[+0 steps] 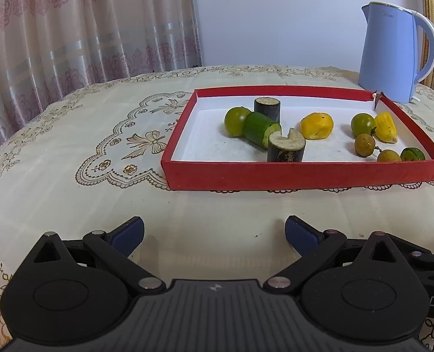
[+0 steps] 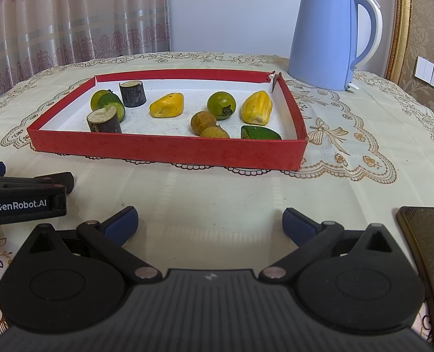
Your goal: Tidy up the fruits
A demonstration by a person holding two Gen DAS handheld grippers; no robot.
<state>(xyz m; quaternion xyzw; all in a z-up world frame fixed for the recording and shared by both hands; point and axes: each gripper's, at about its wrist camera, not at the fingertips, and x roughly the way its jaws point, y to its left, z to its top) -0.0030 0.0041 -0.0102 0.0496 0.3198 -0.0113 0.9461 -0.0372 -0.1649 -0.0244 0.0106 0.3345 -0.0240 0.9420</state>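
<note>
Both grippers, left gripper point(image 1: 214, 234) and right gripper point(image 2: 209, 224), are hovering with fingers apart over the surface, fruits lying ahead inside the red tray point(image 2: 170, 148), nearer the right.

- On tablecloth point(image 2: 217, 193): tray point(image 2: 170, 149), with kettle point(image 2: 328, 38) behind its far right corner.
- In tray, left end: two cut stem sections point(image 2: 104, 121), cucumber piece point(image 2: 112, 104) between.
- In tray, right end: longans point(image 2: 203, 123), near front wall.
- Right of right gripper point(image 2: 209, 224): phone point(image 2: 428, 240).

The dark flat object point(image 2: 428, 252) (a phone, perhaps) is cut off at right.
</note>
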